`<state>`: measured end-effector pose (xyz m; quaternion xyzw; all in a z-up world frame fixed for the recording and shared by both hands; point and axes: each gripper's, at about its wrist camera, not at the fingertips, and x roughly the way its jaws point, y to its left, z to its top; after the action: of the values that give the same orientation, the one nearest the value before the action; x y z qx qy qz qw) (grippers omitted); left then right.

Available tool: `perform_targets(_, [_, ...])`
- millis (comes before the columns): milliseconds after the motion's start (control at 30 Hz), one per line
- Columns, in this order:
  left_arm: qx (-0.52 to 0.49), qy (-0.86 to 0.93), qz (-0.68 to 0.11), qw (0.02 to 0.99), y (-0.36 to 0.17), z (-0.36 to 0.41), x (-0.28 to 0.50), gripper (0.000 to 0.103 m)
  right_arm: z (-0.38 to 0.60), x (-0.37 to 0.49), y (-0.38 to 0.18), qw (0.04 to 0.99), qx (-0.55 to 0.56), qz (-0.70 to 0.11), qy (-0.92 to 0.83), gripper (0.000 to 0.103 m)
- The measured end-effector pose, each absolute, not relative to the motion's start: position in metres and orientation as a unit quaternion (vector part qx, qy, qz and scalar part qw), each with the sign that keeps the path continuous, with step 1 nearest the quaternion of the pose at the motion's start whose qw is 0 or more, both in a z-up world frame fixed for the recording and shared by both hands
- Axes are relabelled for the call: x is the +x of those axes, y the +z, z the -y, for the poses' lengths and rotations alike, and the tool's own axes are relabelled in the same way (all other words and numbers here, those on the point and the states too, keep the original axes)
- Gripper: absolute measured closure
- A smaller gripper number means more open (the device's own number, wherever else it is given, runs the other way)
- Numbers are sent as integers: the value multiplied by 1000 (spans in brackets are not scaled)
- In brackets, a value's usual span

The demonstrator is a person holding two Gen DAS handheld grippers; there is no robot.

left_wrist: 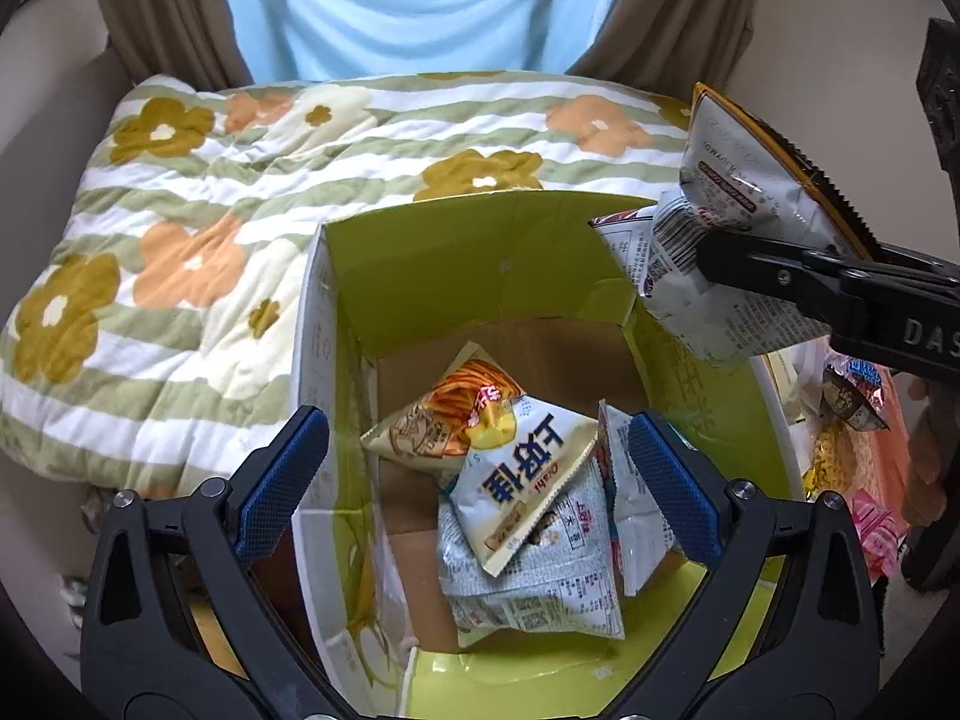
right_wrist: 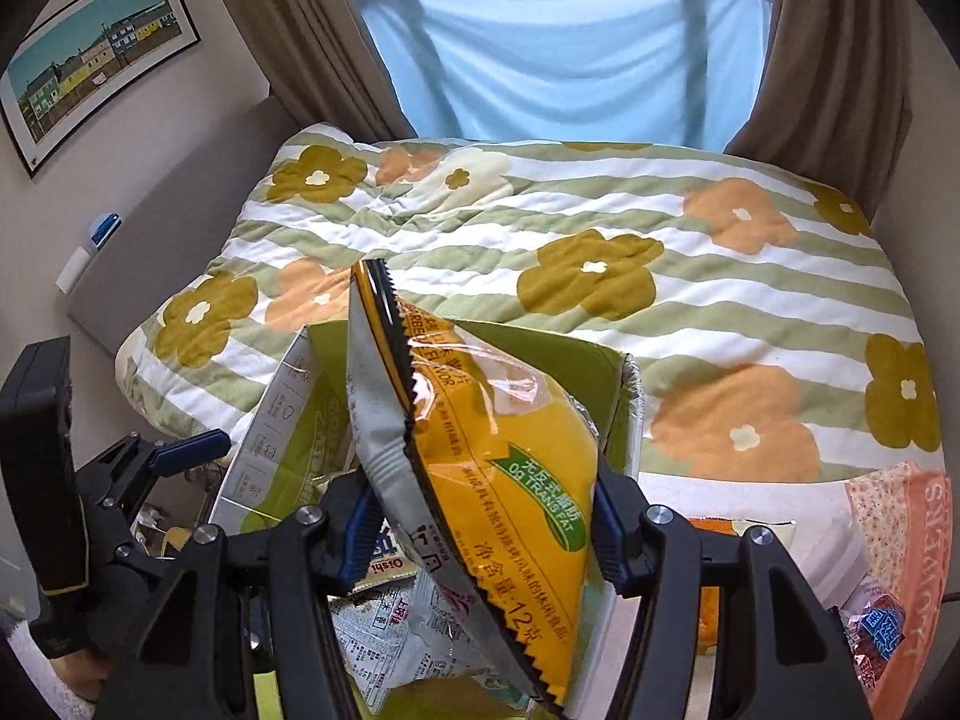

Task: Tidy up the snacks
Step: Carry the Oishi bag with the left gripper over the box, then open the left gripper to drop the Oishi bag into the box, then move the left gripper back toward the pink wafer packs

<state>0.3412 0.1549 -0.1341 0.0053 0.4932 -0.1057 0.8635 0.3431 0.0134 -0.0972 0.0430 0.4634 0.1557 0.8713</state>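
An open cardboard box (left_wrist: pixel 480 252) with green inner walls stands beside the bed and holds several snack packets (left_wrist: pixel 522 480). My left gripper (left_wrist: pixel 480 486) is open and empty, hovering over the box's near side. My right gripper (right_wrist: pixel 480 534) is shut on a yellow-and-silver snack packet (right_wrist: pixel 510 468) and holds it above the box's right rim (right_wrist: pixel 630 396). In the left wrist view the right gripper (left_wrist: pixel 774 276) enters from the right with that packet (left_wrist: pixel 744 180). In the right wrist view the left gripper (right_wrist: pixel 180 450) shows at the left.
A flowered striped quilt (left_wrist: pixel 240 192) covers the bed behind the box. More snack packets (left_wrist: pixel 852 396) and a pink item (left_wrist: pixel 876 528) lie right of the box on a peach cloth (right_wrist: pixel 900 540). Brown curtains and a blue sheet hang behind.
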Motion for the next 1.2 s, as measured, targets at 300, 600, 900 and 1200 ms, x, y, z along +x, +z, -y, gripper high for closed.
perform_targets(300, [-12, -74, -492, 867, -129, -166, 323, 3, -22, 349, -111, 861, 42, -478, 171, 48])
perform_targets(600, [-19, -50, -487, 872, -124, -172, 303, 3, -26, 329, -104, 882, 39, -430, 191, 2])
perform_targets(900, [-28, -52, -479, 876, -113, -176, 284, 3, -21, 303, -94, 884, 40, -424, 191, 2])
perform_targets(1200, [-21, -69, -459, 886, -84, -172, 272, 3, -16, 276, -69, 896, 40, -409, 170, 2])
